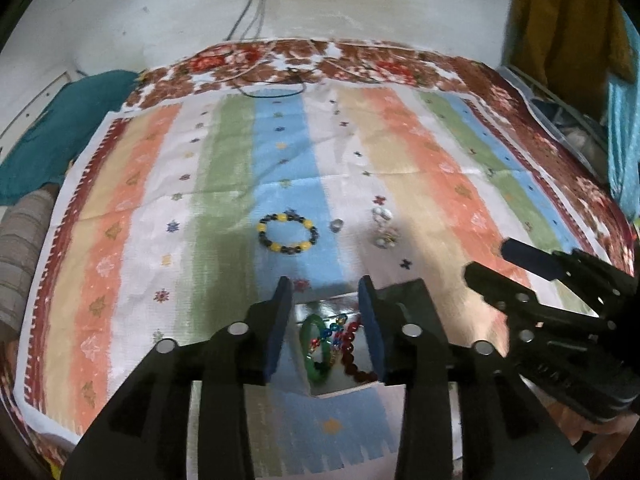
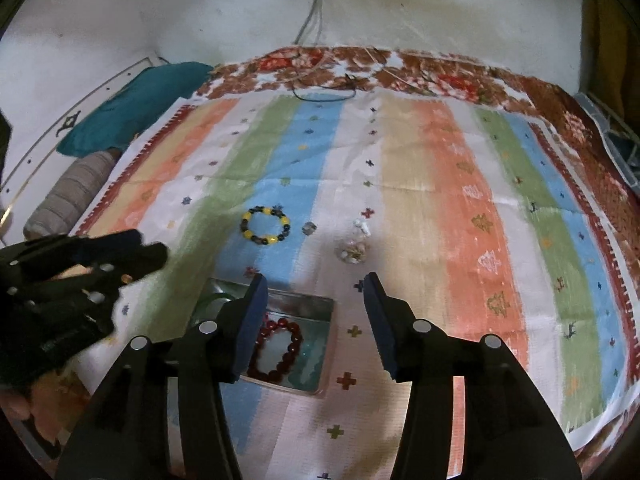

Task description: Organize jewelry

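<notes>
Nearest, the left gripper (image 1: 324, 300) and right gripper (image 2: 316, 296) both gape wide, holding nothing, above a metal tray (image 2: 324, 312) containing a red bead bracelet (image 2: 276, 348) and green bangle (image 1: 314, 354). Farther out on the striped cloth (image 2: 460, 200) lie a yellow-and-black bracelet (image 1: 288, 233), a small ring (image 1: 337, 225) and pale jewelry (image 1: 383, 228).

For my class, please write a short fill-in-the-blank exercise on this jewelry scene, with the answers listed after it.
1. The green bangle lies inside the metal ____.
2. The bracelet left on the cloth has black and ____ beads.
3. The small ring lies to the ____ of that bracelet.
4. The jaws of the right gripper are ____ and hold nothing.

Answers: tray; yellow; right; open
</notes>
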Action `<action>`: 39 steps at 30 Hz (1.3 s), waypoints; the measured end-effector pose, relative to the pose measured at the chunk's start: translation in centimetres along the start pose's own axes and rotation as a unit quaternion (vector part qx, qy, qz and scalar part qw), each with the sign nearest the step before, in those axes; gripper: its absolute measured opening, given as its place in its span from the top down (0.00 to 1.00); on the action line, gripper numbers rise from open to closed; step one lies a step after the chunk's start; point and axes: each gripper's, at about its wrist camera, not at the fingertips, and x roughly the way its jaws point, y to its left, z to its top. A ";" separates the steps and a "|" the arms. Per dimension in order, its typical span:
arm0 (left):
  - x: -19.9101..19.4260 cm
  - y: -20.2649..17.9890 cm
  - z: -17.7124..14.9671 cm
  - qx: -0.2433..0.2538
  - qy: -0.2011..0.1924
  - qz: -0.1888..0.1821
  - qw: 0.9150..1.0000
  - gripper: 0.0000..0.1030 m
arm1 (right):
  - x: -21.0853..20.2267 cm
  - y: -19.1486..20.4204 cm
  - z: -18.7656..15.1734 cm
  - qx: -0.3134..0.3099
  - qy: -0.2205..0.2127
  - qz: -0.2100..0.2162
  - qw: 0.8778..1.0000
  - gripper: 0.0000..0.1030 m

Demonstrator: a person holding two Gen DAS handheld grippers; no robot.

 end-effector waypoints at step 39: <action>7.3 3.9 3.6 -0.037 0.052 0.058 0.996 0.19 | 7.7 -2.7 3.6 0.007 0.066 -0.042 0.997 0.22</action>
